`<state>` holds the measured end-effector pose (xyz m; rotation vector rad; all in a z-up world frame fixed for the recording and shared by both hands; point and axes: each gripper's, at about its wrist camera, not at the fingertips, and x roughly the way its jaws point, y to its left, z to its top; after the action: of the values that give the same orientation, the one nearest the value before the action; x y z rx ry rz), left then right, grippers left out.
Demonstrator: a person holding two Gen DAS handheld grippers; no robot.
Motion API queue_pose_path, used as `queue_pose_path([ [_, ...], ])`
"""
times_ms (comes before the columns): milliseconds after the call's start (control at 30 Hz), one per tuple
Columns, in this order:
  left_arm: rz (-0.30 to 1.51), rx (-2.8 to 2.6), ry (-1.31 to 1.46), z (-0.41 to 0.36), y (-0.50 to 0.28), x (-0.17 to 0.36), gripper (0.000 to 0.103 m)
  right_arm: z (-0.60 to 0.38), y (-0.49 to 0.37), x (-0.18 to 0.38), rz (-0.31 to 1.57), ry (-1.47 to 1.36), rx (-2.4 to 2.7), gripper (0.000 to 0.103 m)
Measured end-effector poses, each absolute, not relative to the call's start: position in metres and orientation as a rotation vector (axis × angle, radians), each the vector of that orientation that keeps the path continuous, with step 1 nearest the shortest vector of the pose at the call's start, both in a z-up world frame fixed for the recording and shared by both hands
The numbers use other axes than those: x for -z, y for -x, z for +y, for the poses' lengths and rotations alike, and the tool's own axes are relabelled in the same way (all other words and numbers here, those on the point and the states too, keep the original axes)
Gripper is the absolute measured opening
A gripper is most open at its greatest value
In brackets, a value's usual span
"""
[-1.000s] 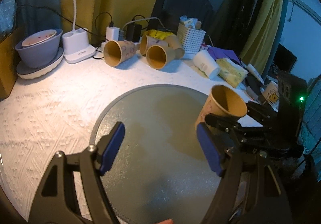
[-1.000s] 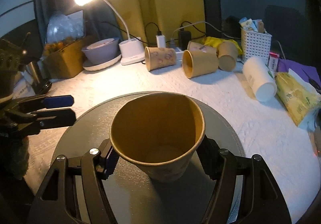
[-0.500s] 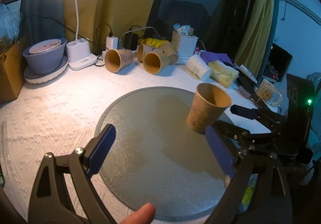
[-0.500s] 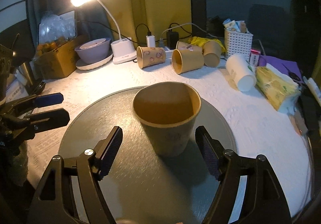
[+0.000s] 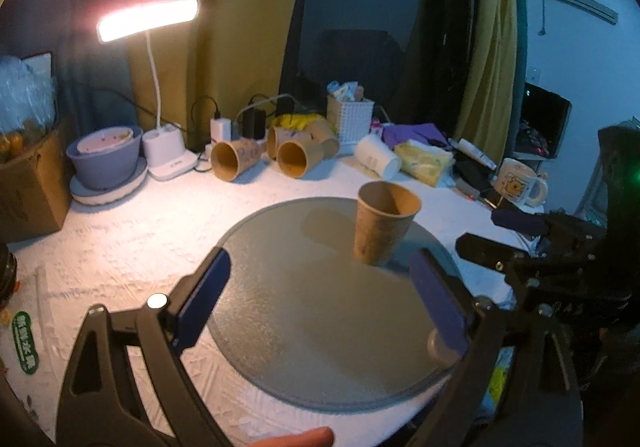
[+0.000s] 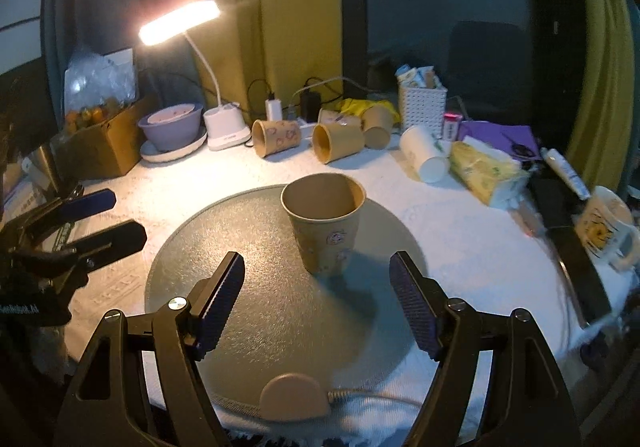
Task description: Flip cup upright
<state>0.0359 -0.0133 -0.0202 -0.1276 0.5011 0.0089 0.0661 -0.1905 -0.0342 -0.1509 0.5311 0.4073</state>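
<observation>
Paper cup (image 6: 324, 225) standing upright on a round glass plate (image 6: 256, 327).
Mouth up, long axis vertical; right gripper (image 6: 318, 301) and left gripper (image 5: 320, 299) jaws spread, empty.

Tan cup (image 6: 325, 225) with small printed motifs, grey frosted disc (image 6: 260, 311), blue tool pads (image 6: 414, 307)

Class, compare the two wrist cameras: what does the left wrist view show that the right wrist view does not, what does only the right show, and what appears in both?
Only the left wrist view shows the open left gripper from behind, and a green-and-white sticker on the white tablecloth.

Only the right wrist view shows the open right gripper from behind, and a tan plug with its cable.

Both show the upright brown paper cup on the round grey glass mat, free of either gripper.
</observation>
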Motion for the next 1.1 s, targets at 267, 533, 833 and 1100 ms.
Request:
queue_pose_path([
  [267,0.413,-0.008,0.095,-0.027,-0.003,-0.006,0.092,-0.19,-0.03,0.01,0.459,0.149,-0.418,0.078],
  [533,0.323,-0.007,0.1,-0.028,0.026,-0.035,0.092,-0.191,0.004,-0.019,0.374,0.131,-0.406,0.078],
  [833,0.27,0.008,0.081,-0.034,0.048,-0.055,0.092,-0.193,0.028,-0.045,0.312,0.1,-0.4,0.078],
  [1100,0.228,0.005,0.075,-0.036,0.06,-0.068,0.092,-0.197,0.041,-0.059,0.283,0.089,-0.389,0.078],
])
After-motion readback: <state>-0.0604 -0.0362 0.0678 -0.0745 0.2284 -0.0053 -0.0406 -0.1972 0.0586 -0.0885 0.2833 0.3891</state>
